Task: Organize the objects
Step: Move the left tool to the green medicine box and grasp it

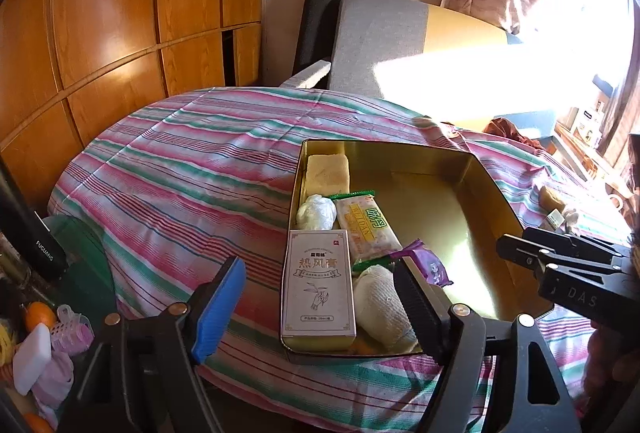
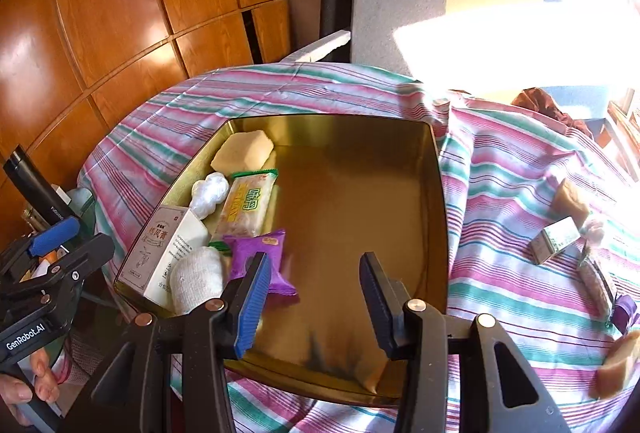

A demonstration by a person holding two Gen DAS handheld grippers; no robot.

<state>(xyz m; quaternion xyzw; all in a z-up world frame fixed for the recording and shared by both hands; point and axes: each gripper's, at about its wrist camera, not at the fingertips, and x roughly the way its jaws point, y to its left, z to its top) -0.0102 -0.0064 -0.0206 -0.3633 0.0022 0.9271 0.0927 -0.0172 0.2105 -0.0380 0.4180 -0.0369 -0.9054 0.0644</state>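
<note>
Right wrist view: right gripper [image 2: 314, 297] hangs over the shallow gold metal tin [image 2: 434, 193], jaws apart, empty. Purple foil snack packet [image 2: 262, 257] lies inside, touching the blue pad; it could catch and drag. Only this view shows the small silver carton [image 2: 556, 239] outside the tin. Left wrist view: left gripper [image 1: 318, 307] apart, empty, above the white upright-printed box [image 1: 318, 285].

Gold tin [image 2: 438, 193] – purple packet [image 2: 260, 253], white box [image 1: 318, 285]; cloth [image 1: 180, 161] pink-green-white striped.
</note>
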